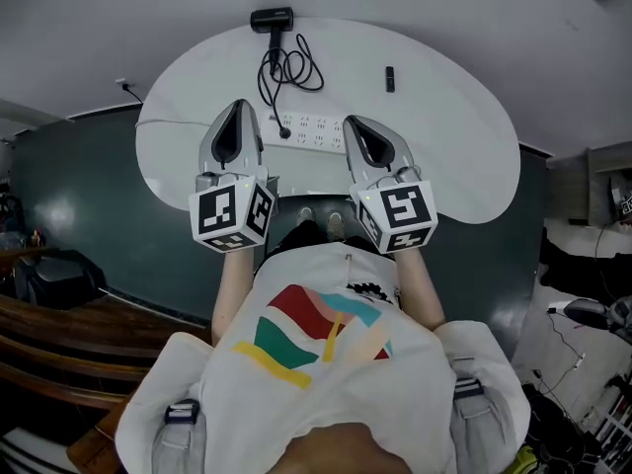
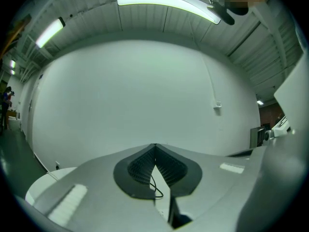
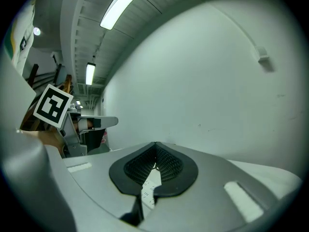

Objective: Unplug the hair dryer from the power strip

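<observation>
Left gripper [image 1: 240, 108], right gripper [image 1: 353, 124]: jaws closed, empty, beside the white plastic power strip [image 1: 318, 133]; I'd pinch the stiff black plug [image 1: 286, 133] at its left end, not the floppy cord [image 1: 297, 68]

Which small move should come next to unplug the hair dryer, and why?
Probably open the left gripper and ease it toward the black plug, which sits at the left end of the power strip; its jaws are shut and empty.

cord [image 1: 283, 67] coil behind power strip [image 1: 311, 131]; table [image 1: 459, 136] rt side free
</observation>
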Tool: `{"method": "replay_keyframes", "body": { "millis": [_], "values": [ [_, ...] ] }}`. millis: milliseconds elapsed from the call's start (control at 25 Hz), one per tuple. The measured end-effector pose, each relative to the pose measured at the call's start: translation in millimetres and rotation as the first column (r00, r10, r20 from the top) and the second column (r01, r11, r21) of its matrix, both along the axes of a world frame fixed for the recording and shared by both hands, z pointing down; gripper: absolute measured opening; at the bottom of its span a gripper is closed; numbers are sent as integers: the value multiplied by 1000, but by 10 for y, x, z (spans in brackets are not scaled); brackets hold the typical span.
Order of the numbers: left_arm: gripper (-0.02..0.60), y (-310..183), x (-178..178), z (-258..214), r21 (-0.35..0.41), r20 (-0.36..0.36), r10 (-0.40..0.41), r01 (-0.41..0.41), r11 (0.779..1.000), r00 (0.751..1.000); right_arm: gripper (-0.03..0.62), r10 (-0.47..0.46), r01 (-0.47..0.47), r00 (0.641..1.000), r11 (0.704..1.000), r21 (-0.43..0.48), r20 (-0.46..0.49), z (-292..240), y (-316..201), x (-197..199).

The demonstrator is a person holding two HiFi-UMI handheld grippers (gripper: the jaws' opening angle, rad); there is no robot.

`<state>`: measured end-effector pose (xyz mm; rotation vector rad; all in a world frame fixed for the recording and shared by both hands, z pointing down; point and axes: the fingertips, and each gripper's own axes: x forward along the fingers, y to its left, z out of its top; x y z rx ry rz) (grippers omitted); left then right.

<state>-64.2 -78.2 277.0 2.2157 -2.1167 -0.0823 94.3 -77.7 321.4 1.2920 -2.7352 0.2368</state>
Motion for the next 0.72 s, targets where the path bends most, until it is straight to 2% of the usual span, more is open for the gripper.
{"method": "replay_keyframes", "body": {
  "millis": [320,720],
  "values": [
    [0,-378,-3,42,-12,19,51,-50,999,999,12,43,-43,999,999,12,0,-47,-314,-51],
    [0,-645,-11,30,10,6,101,-101,995,995,12,60,-57,994,998,36,-89,39,-584,-158]
  ]
}}
